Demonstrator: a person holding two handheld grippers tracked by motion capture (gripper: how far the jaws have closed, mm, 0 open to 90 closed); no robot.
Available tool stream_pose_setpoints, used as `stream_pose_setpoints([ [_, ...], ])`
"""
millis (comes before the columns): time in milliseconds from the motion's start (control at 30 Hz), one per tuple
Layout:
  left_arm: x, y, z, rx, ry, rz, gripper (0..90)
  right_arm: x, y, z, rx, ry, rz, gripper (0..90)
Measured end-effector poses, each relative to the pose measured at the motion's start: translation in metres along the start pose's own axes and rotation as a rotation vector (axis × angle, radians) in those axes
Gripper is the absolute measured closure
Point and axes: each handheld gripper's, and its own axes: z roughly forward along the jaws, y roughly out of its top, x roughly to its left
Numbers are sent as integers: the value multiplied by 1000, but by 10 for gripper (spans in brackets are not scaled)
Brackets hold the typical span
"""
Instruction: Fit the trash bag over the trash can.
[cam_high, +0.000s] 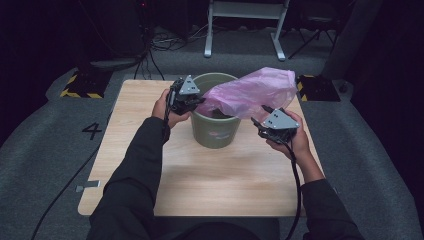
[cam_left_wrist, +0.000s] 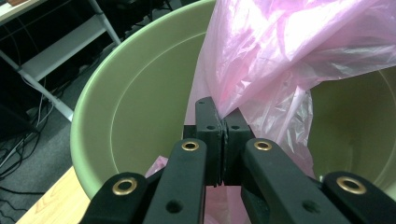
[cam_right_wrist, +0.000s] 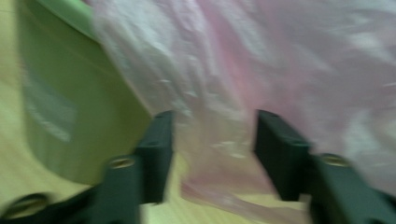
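Pink plastic bag (cam_high: 252, 92) is being fitted into the green bin (cam_high: 215, 131): left claw (cam_high: 196, 101) clamped on its edge, right claw (cam_high: 261, 123) apart around loose film, needing a fresh pinch.

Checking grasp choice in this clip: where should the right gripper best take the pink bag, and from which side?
Probably the loose edge of the pink bag hanging over the near right rim of the green bucket. The right gripper already stands open around that film from the table side. The left gripper is shut on the opposite edge over the bucket's mouth, so a grip here would spread the opening.
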Motion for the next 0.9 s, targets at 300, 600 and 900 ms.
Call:
stream_pose_setpoints([
  [300,0,-2,-1,7,4,6,842,-3,-1,-2,-76,-37,-5,900],
  [600,-12,4,-8,-34,-8,-29,277,-6,8,-20,-114,-29,-3,900],
  [900,-42,28,-10,-93,-75,51,285,-1,27,-29,-138,-15,-37,900],
])
